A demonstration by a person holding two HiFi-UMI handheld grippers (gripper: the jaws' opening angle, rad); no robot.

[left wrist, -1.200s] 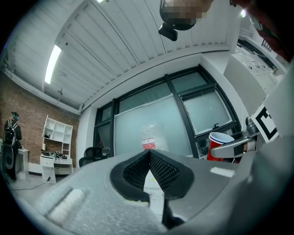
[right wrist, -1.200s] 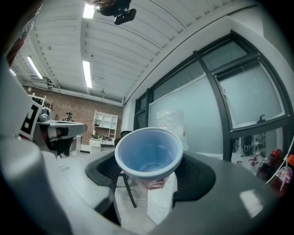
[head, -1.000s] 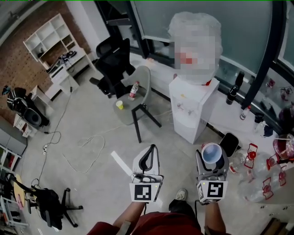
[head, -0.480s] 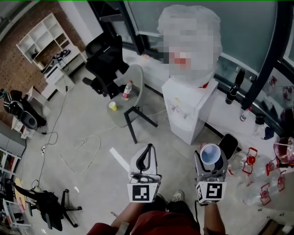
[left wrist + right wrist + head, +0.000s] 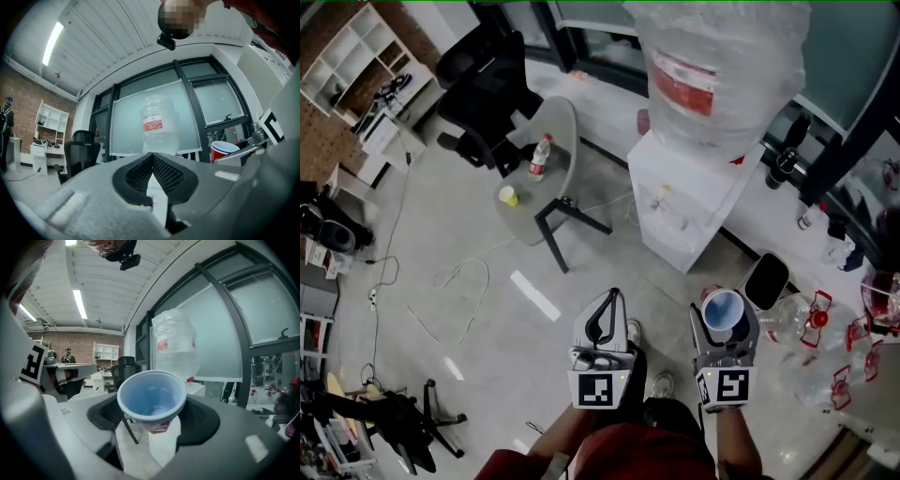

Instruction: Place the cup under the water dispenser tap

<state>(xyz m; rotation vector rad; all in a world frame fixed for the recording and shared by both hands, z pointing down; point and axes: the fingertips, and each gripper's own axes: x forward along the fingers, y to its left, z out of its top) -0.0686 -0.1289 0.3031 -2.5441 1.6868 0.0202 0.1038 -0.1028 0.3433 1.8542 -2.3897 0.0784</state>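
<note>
A red cup with a pale blue inside stands upright between the jaws of my right gripper, which is shut on it. In the right gripper view the cup fills the centre, with the dispenser's clear bottle behind it. The white water dispenser stands ahead on the floor, its big bottle on top and its small taps on the front. My left gripper hangs beside the right one, shut and empty. In the left gripper view its pads meet in front of the bottle.
A round grey table at the left carries a drink bottle and a yellow cup. A black office chair stands behind it. Empty water jugs and a black bin lie right of the dispenser. A cable runs over the floor.
Both grippers have moved forward and down toward the dispenser, which now looms larger and nearer in the head view. The cup stays in the right gripper.
</note>
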